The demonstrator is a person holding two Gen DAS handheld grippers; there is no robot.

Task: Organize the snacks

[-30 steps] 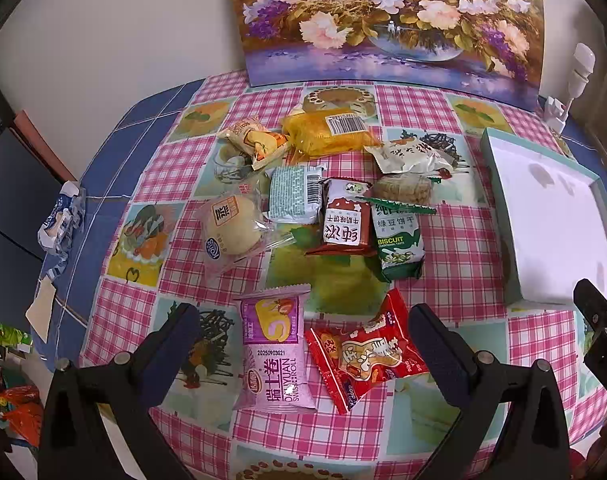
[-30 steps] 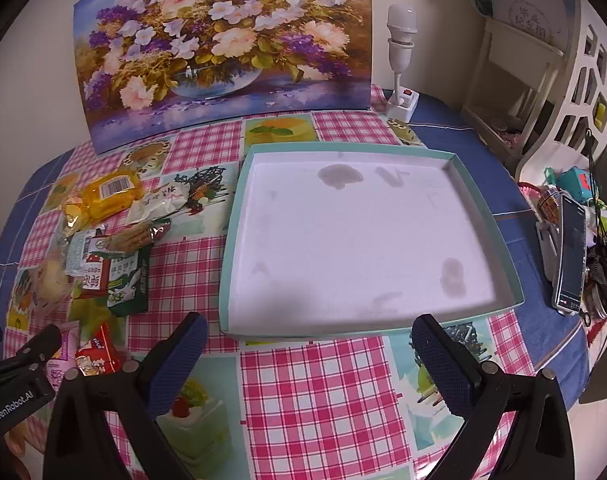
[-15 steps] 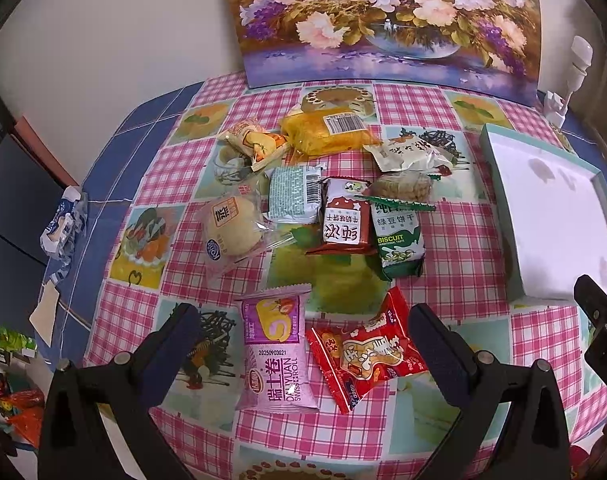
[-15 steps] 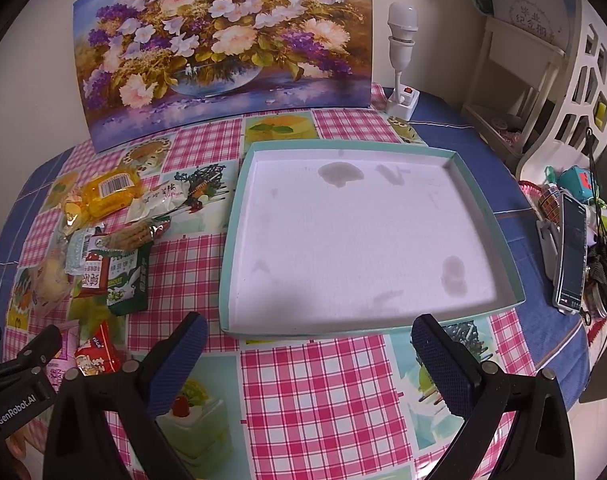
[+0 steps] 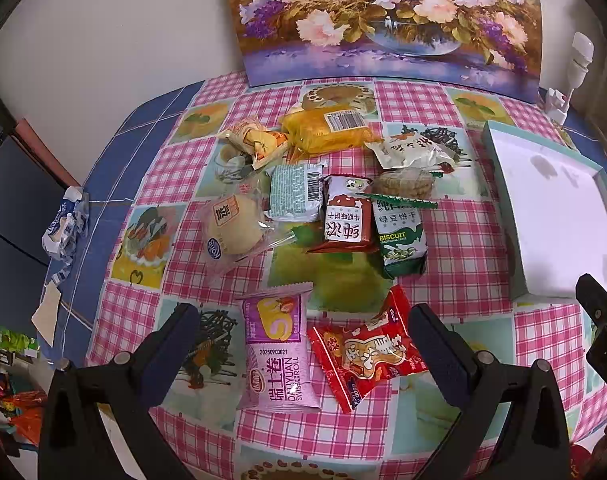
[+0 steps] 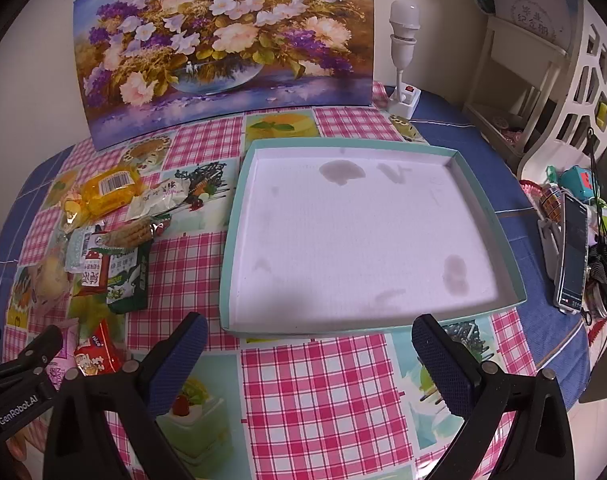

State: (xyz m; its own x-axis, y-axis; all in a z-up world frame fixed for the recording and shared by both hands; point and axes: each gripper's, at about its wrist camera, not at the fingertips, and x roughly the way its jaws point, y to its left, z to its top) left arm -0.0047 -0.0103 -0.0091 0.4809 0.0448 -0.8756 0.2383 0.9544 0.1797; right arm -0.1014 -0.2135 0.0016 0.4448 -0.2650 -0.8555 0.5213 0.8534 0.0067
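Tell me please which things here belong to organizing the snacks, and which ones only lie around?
For the job:
- purple Swiss roll pack
- red snack pack
- green biscuit pack
- yellow cake pack
- round bun in clear wrap
- teal tray, nothing in it yet
- left claw and right claw, both open

Just lying about:
- flower painting
- bulb lamp
- phone

Checkered tablecloth table (image 6: 303,380): snack packets (image 5: 343,216) clustered left, teal tray (image 6: 515,280) right, flower painting (image 6: 223,40) at back.

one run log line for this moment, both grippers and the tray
left gripper: open, over purple swiss roll packet | right gripper: open, holding nothing | teal-rimmed white tray: no snacks inside
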